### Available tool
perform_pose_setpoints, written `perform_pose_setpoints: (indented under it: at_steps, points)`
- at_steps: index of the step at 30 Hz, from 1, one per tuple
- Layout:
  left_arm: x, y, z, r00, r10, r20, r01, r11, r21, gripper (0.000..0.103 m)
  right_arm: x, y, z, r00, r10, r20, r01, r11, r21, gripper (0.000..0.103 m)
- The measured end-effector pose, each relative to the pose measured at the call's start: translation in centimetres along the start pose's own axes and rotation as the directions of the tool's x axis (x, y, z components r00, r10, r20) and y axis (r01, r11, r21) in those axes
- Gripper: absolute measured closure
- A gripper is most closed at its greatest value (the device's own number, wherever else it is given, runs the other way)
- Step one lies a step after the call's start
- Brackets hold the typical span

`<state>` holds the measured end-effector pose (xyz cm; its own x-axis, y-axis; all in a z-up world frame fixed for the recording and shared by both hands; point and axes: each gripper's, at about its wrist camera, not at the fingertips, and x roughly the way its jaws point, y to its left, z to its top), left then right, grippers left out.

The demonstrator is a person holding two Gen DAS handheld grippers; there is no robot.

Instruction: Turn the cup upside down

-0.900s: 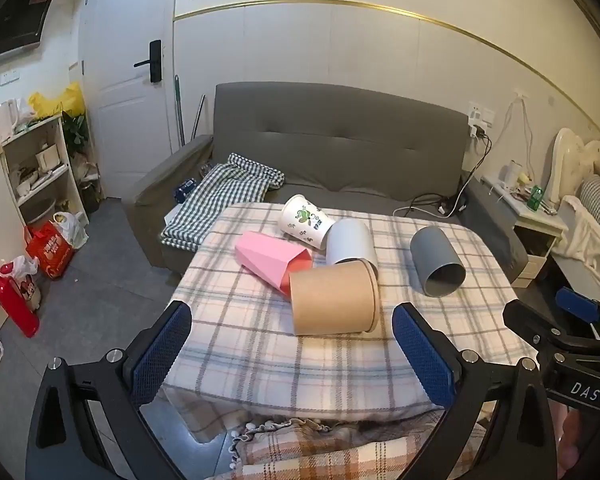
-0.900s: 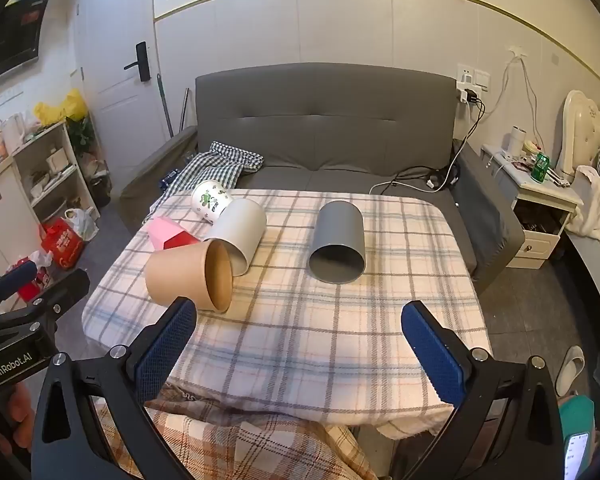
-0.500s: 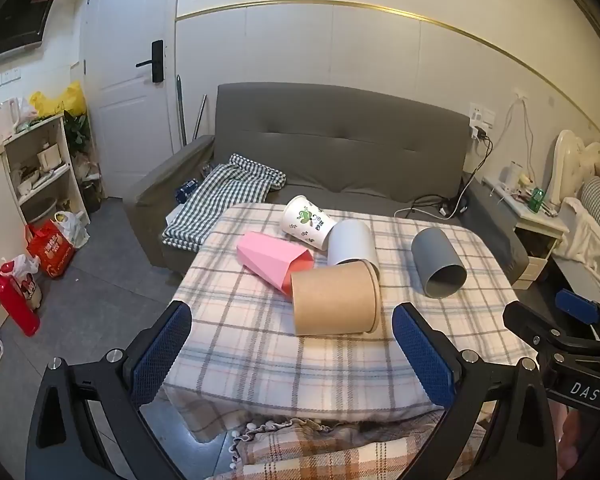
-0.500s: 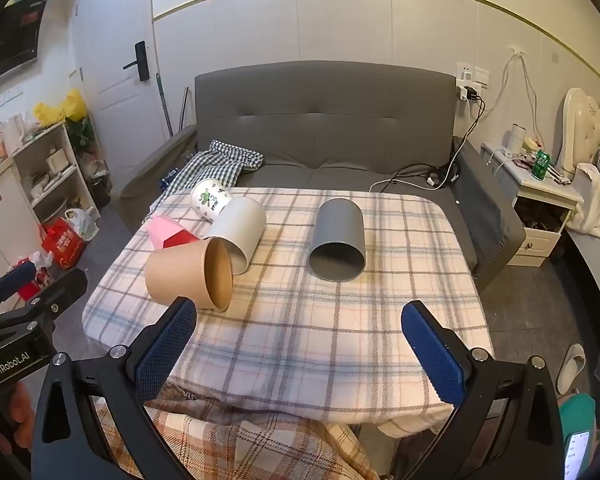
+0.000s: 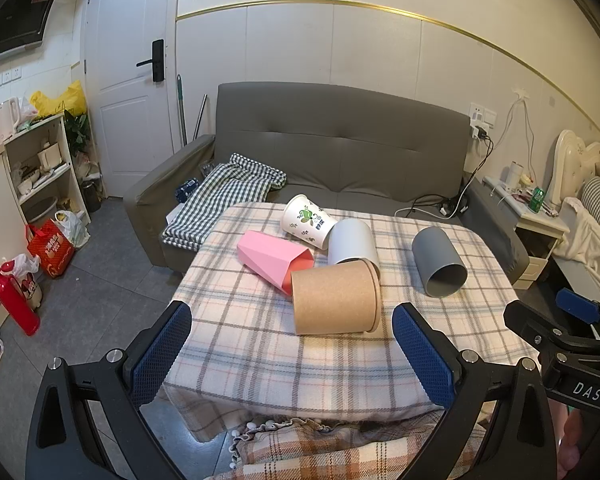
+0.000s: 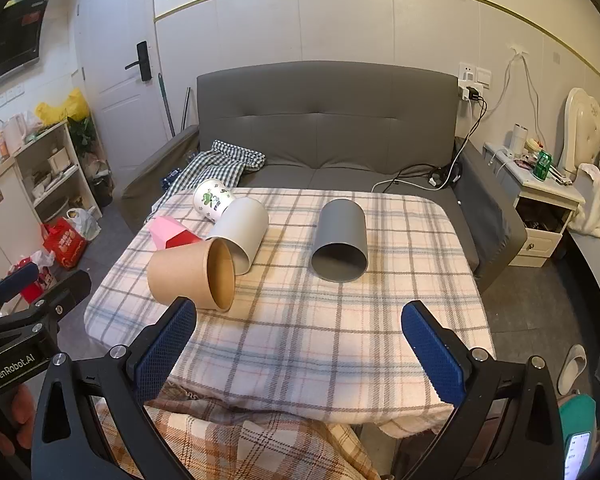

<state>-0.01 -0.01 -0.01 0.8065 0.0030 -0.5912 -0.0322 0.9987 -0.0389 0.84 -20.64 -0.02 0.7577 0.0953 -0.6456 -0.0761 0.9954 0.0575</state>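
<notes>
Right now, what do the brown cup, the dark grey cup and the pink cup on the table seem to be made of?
Brown cup: likely kraft paper, matte tan with a rolled rim. Dark grey cup: probably plastic, with smooth, even walls and a faint sheen, though silicone or coated metal is possible. Pink cup: looks like hard plastic, with flat facets, crisp edges and a redder inside.

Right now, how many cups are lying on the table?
5, all on their sides: brown paper cup nearest, pink cup to its left, light grey cup behind it, white leafy cup farthest back, dark grey cup alone at right. None looks hidden.
</notes>
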Motion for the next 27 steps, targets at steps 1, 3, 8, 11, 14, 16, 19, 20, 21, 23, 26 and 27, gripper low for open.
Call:
perform_pose_setpoints:
  at_steps: [1,3,8,11,14,16,19,20,21,23,26,27]
  points:
    - [0.01,0.0,0.01,1.0,-0.001,-0.001,0.001,1.0,0.0,0.0,0.03,0.0,-0.01,1.0,0.0,-0.001,0.0,1.0,0.0,0.0]
    - [-0.01,-0.01,0.01,1.0,0.0,-0.001,0.0,1.0,0.001,0.0,-0.03,0.07,0.07,1.0,0.0,-0.001,0.0,1.0,-0.001,0.0]
    - [-0.03,-0.01,0.0,1.0,-0.001,-0.002,0.001,1.0,0.001,0.0,0.01,0.14,0.06,1.0,0.002,-0.003,-0.002,1.0,0.002,0.0]
    - [-0.05,-0.01,-0.01,1.0,-0.001,-0.001,0.001,1.0,0.001,0.0,0.06,0.14,0.09,1.0,0.002,-0.004,-0.002,1.0,0.0,0.0]
    - [-0.01,-0.01,0.0,1.0,-0.001,-0.002,0.001,1.0,0.001,0.0,0.03,0.05,0.14,1.0,0.003,-0.004,-0.003,1.0,0.001,0.0]
    - [-0.02,0.0,0.01,1.0,0.0,-0.002,0.0,1.0,0.0,0.0,0.01,0.07,0.17,1.0,0.004,-0.005,-0.004,1.0,0.001,0.0]
    - [-0.01,-0.01,0.01,1.0,-0.001,-0.002,0.001,1.0,0.0,0.0,0.12,0.16,-0.03,1.0,0.005,-0.004,-0.005,1.0,0.002,0.0]
    - [-0.02,-0.02,0.0,1.0,-0.001,-0.003,0.001,1.0,0.001,0.0,0.23,0.24,0.0,1.0,0.005,-0.005,-0.005,1.0,0.002,0.0]
    - [-0.01,-0.01,0.0,1.0,0.0,-0.003,0.0,1.0,0.001,0.0,0.25,0.29,-0.02,1.0,0.004,-0.005,-0.004,1.0,0.001,0.0]
    - [-0.01,0.0,0.01,1.0,-0.001,-0.002,0.001,1.0,0.0,0.0,0.2,0.21,0.0,1.0,0.006,-0.005,-0.006,1.0,0.004,0.0]
    - [-0.02,-0.01,0.0,1.0,0.0,-0.003,0.0,1.0,0.0,0.0,0.01,0.48,0.06,1.0,0.008,-0.007,-0.008,1.0,0.003,0.0]
    - [-0.03,-0.01,0.0,1.0,0.0,-0.002,0.0,1.0,0.0,0.0,0.03,0.54,0.03,1.0,0.008,-0.007,-0.008,1.0,0.003,0.0]
